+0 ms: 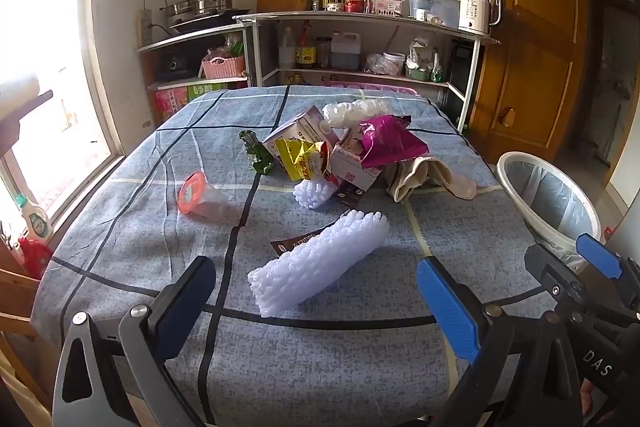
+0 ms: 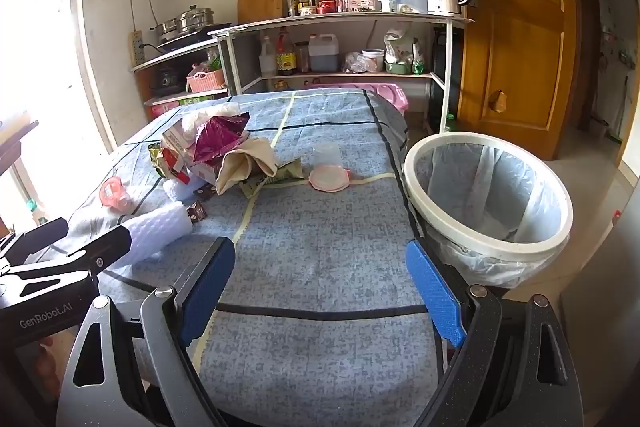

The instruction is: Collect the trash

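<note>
Both tools are held above the near edge of the table (image 1: 120, 227), which is covered by a blue checked cloth. The left gripper (image 1: 316, 307) is spread wide with nothing between its fingers, and the right gripper (image 2: 320, 291) is likewise wide open and empty. Nothing appears to have been collected yet. The trash is piled toward the far middle of the cloth: a magenta wrapper (image 1: 390, 141), a yellow packet (image 1: 302, 159), cartons and a beige cloth, with an orange-lidded cup (image 1: 196, 195) lying apart to the left. A white foam net sleeve (image 1: 320, 263) lies nearest, just ahead of the left fingers. The lined bin (image 2: 488, 199) stands beside the table's right edge, though how far its rim sits below the tabletop cannot be judged well through the fisheye. The sleeve is best taken first: it should be straddled across its narrow width, the jaws lowered to the cloth before closing, and squeezed gently, since foam is likely to compress and slip.
</note>
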Action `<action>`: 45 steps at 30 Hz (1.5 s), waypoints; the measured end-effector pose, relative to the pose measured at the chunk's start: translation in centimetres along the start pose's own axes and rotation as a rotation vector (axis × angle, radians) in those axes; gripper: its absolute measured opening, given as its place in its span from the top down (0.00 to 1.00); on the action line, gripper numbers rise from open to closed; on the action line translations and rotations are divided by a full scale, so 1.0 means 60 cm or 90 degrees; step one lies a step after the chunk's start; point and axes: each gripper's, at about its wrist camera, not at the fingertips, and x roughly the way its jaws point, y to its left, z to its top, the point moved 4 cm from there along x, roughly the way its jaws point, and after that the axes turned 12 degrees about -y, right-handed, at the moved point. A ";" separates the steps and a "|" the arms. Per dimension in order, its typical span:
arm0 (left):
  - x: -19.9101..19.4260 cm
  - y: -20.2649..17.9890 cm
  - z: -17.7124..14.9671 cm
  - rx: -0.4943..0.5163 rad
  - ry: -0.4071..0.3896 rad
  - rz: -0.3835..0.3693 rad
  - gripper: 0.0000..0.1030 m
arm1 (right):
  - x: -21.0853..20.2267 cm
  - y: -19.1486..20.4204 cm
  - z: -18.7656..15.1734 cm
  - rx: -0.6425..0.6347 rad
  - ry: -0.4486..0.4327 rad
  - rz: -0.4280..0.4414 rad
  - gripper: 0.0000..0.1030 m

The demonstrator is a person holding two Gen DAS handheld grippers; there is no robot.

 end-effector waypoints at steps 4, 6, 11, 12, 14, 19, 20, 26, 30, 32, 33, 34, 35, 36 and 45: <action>-0.001 0.001 0.000 0.001 -0.005 0.002 0.01 | -0.002 -0.001 -0.001 0.001 0.002 0.001 0.15; 0.000 0.000 0.000 0.008 -0.004 0.005 0.01 | -0.002 -0.001 0.000 0.002 0.003 0.002 0.15; -0.001 0.000 0.000 0.008 -0.003 0.005 0.01 | -0.001 -0.002 0.001 0.002 0.004 -0.002 0.15; -0.001 0.000 0.000 0.008 -0.003 0.005 0.01 | -0.001 -0.002 0.001 0.002 0.004 -0.002 0.15; -0.001 0.000 0.000 0.008 -0.004 0.006 0.01 | -0.002 -0.002 0.001 0.001 0.004 -0.002 0.15; -0.005 -0.007 -0.001 0.009 -0.006 0.007 0.01 | -0.003 -0.003 0.002 0.000 0.004 -0.002 0.15; -0.005 -0.007 0.000 0.008 -0.006 0.008 0.01 | -0.004 -0.005 0.002 0.000 0.004 -0.003 0.15; -0.003 0.000 0.002 0.007 -0.008 0.009 0.01 | -0.006 -0.003 0.004 0.000 0.001 -0.005 0.15; -0.002 0.003 0.003 0.006 -0.007 0.008 0.01 | -0.006 -0.002 0.004 -0.002 0.001 -0.005 0.15; -0.002 0.005 0.004 0.004 -0.007 0.009 0.01 | -0.006 -0.003 0.004 -0.001 0.001 -0.004 0.15; -0.002 0.004 0.003 0.005 -0.007 0.008 0.01 | -0.006 -0.002 0.003 -0.001 0.001 -0.004 0.15; -0.002 0.005 0.003 0.006 -0.007 0.008 0.01 | -0.006 -0.003 0.004 -0.001 0.001 -0.005 0.15; -0.002 0.005 0.003 0.005 -0.007 0.008 0.01 | -0.007 -0.002 0.004 -0.001 0.000 -0.006 0.15; -0.002 0.005 0.003 0.006 -0.007 0.008 0.01 | -0.007 -0.002 0.003 -0.001 -0.001 -0.005 0.15; -0.002 0.005 0.003 0.006 -0.007 0.008 0.01 | -0.008 -0.003 0.006 0.000 -0.001 -0.005 0.15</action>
